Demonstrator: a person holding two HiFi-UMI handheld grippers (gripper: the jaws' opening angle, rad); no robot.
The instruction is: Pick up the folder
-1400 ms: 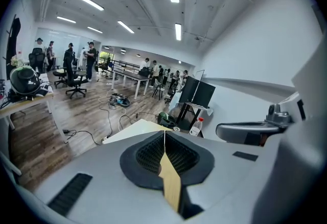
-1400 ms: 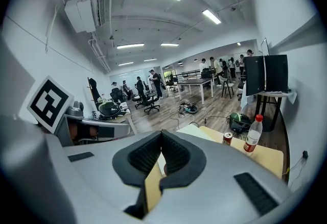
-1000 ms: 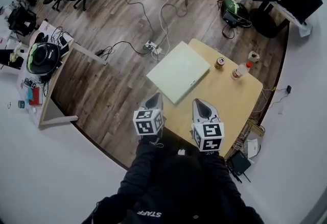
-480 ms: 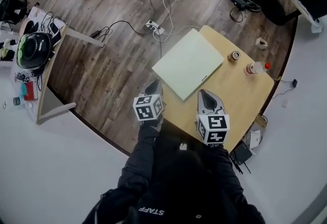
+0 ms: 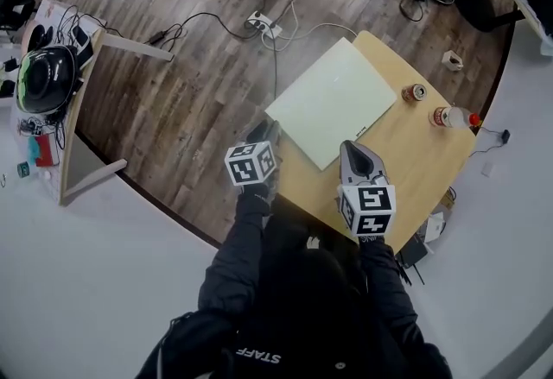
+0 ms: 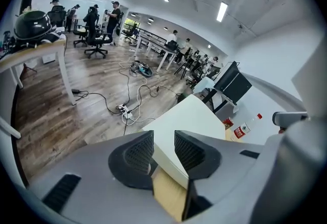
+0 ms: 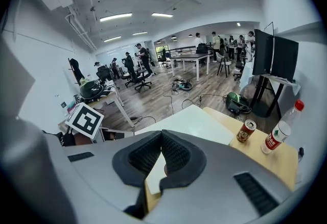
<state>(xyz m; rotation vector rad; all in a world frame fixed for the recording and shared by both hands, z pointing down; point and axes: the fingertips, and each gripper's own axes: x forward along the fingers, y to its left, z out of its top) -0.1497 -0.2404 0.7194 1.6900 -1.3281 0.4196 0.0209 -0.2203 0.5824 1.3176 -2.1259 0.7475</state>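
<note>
The folder (image 5: 333, 101) is a flat, pale green-white rectangle lying on the round wooden table (image 5: 406, 157), with one corner past the table's left edge. My left gripper (image 5: 270, 129) hovers just short of the folder's near left edge. Its jaws are opening, a narrow gap between them, and the folder (image 6: 189, 121) shows beyond that gap, not pressed by the pads. My right gripper (image 5: 352, 148) is over the table close to the folder's near right edge. Its jaws (image 7: 161, 136) are shut with nothing in them, the folder (image 7: 196, 123) just ahead.
A drink can (image 5: 415, 92) and a red-capped bottle (image 5: 454, 117) stand on the table right of the folder. Cables and a power strip (image 5: 259, 22) lie on the wood floor beyond. A side desk with a black helmet (image 5: 43, 79) stands at the left.
Both grippers have come forward and down toward the folder's near edge. The left one now sits close to the folder's left corner.
</note>
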